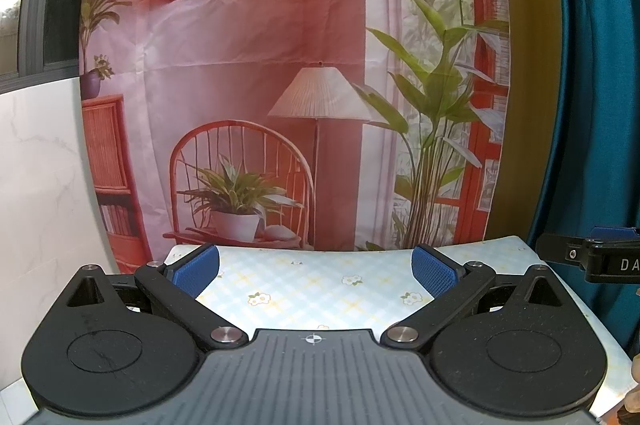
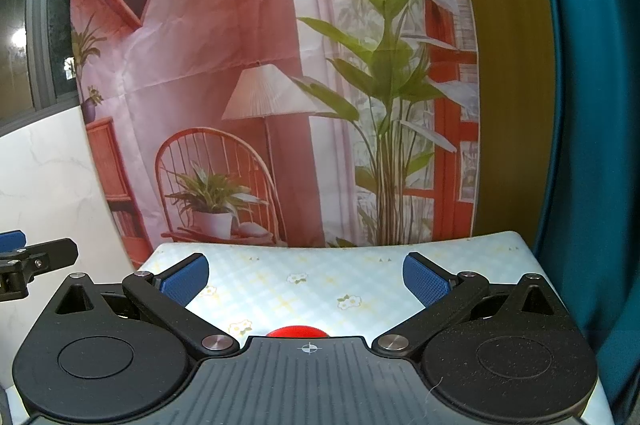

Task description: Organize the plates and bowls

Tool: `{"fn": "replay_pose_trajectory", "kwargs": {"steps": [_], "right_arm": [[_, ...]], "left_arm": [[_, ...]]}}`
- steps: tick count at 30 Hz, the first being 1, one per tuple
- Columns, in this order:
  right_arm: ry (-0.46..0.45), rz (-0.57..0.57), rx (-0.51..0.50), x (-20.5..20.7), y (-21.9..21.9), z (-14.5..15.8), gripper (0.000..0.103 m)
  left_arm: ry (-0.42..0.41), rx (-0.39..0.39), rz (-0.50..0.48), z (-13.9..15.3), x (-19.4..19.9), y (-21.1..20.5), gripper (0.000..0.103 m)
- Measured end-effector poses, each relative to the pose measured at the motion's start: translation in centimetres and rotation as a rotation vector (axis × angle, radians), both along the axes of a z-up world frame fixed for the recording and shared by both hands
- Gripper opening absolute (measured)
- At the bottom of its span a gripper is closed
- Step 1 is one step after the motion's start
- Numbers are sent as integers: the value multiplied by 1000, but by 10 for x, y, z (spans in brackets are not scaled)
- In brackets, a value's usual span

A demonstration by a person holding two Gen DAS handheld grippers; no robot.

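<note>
My left gripper (image 1: 316, 271) is open and empty, held above the table with the pale floral cloth (image 1: 312, 289). My right gripper (image 2: 306, 277) is open and empty over the same cloth (image 2: 320, 285). A red rounded dish edge (image 2: 297, 331) peeks out just in front of the right gripper's body, mostly hidden under it; I cannot tell whether it is a plate or a bowl. The right gripper's tip shows at the right edge of the left wrist view (image 1: 592, 255). The left gripper's tip shows at the left edge of the right wrist view (image 2: 28, 259).
A printed backdrop (image 1: 280, 65) of a room with a chair, lamp and plants hangs right behind the table's far edge. A white marble-look wall (image 1: 40, 185) is to the left, and a teal curtain (image 1: 600, 105) to the right.
</note>
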State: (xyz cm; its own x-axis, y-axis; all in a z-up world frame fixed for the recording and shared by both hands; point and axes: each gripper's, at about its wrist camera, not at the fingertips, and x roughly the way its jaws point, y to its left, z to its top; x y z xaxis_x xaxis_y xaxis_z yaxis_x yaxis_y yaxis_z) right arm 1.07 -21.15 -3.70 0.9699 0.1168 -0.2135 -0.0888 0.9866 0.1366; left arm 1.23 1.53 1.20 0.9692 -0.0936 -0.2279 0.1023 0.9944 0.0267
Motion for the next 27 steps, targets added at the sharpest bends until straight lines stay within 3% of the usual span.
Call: {"fn": "replay_pose_trajectory", "kwargs": {"steps": [27], "right_arm": [[1, 0, 1, 1, 0, 0, 103]], "left_arm": [[4, 0, 1, -2, 0, 0, 103]]}}
